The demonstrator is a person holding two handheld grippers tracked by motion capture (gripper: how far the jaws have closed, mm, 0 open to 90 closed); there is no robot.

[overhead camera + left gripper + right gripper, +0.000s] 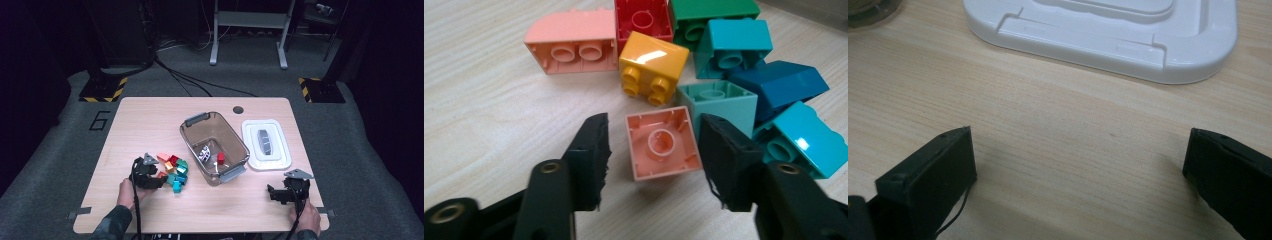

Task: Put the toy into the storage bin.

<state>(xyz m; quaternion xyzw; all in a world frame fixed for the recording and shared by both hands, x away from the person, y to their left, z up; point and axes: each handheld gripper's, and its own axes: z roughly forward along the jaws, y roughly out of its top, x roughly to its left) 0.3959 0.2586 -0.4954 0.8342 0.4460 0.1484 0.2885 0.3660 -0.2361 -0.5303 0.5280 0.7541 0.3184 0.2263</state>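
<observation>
A pile of toy bricks (175, 168) lies on the wooden table left of a clear bin (187, 137). In the left gripper view a small pink square brick (663, 142) lies upside down, between the jaws of my left gripper (655, 132). A gap shows beside the left pad (591, 155), and the right pad sits at the brick's edge. Behind it lie a yellow brick (654, 62), a long pink brick (571, 42) and several teal and blue ones. My right gripper (1080, 150) stands wide open over bare table, nothing between its jaws.
The bin holds a red brick (220, 158) and a black-and-white piece (204, 153). A white lid (252, 150) lies flat to the right of the bin, just beyond my right gripper (272, 194). The table's front edge runs close to both hands.
</observation>
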